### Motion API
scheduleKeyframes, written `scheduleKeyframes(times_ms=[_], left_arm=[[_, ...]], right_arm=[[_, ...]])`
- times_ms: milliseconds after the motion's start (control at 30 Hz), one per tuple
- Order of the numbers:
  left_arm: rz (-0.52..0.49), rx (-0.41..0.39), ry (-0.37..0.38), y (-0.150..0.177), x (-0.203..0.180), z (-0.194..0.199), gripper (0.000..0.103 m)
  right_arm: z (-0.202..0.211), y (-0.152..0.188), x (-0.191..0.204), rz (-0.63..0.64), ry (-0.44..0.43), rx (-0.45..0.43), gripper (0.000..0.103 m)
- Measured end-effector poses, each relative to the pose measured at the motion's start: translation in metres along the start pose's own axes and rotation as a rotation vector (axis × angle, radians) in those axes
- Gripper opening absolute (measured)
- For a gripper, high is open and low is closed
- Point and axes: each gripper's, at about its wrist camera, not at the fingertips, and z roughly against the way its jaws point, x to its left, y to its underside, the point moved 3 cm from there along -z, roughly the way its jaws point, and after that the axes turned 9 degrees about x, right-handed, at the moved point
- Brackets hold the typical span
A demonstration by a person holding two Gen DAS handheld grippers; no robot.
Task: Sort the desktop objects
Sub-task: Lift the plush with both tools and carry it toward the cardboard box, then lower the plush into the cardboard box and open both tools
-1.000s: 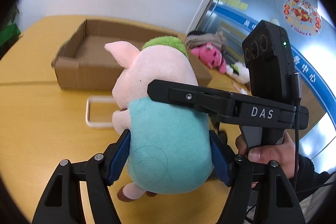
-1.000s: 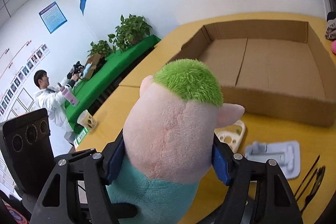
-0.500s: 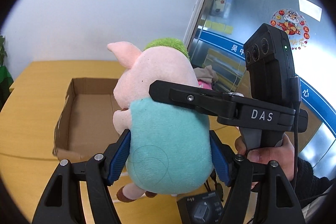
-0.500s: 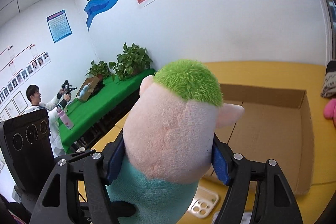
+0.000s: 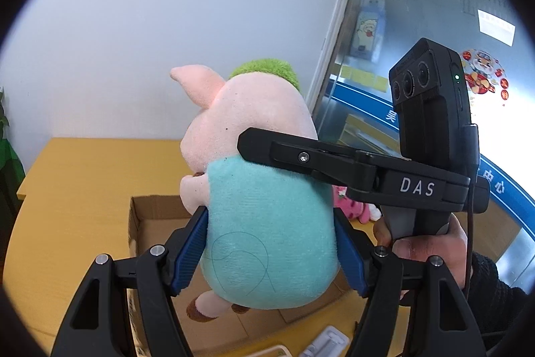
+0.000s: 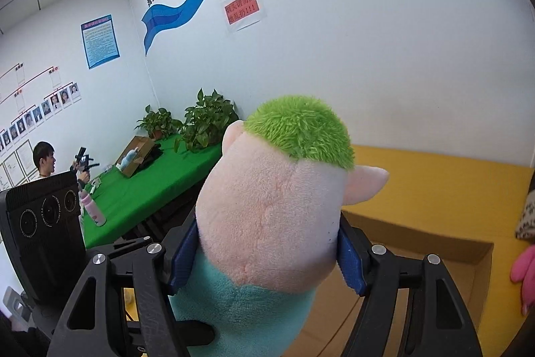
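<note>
A plush pig with a pink head, green hair tuft and teal body hangs in the air, held by both grippers. My left gripper is shut on its teal body. My right gripper is shut on its pink head; in the left wrist view its black arm crosses the pig. An open cardboard box sits on the yellow table below and behind the pig; its rim also shows in the right wrist view.
A pink plush toy lies right of the box and shows at the edge of the right wrist view. A white plastic piece lies on the table in front of the box. A green table with plants and a seated person are far left.
Both grippers have lifted the pig higher and tilted up; the table and box have dropped lower in both views, and more wall shows behind.
</note>
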Motion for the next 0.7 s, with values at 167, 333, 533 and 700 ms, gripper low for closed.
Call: scheduleKeyframes(times_ms=[167, 333, 533, 700], left_arm=[[0.026, 0.061, -0.011, -0.022, 0.039, -0.043, 0.071], [0.107, 0.186, -0.017, -0.012, 0.088, -0.113, 0.071], [0.239, 0.355, -0.01, 0.032, 0.141, -0.199, 0.071], [0.286, 0.447, -0.053, 0.059, 0.164, -0.236, 0.071]], right_arm=[[-0.049, -0.028, -0.033, -0.015, -0.007, 0.021, 0.076], [-0.123, -0.021, -0.088, -0.108, -0.025, 0.074, 0.076], [-0.223, 0.031, -0.156, -0.252, -0.043, 0.184, 0.076], [-0.274, 0.073, -0.183, -0.32, -0.067, 0.235, 0.076]])
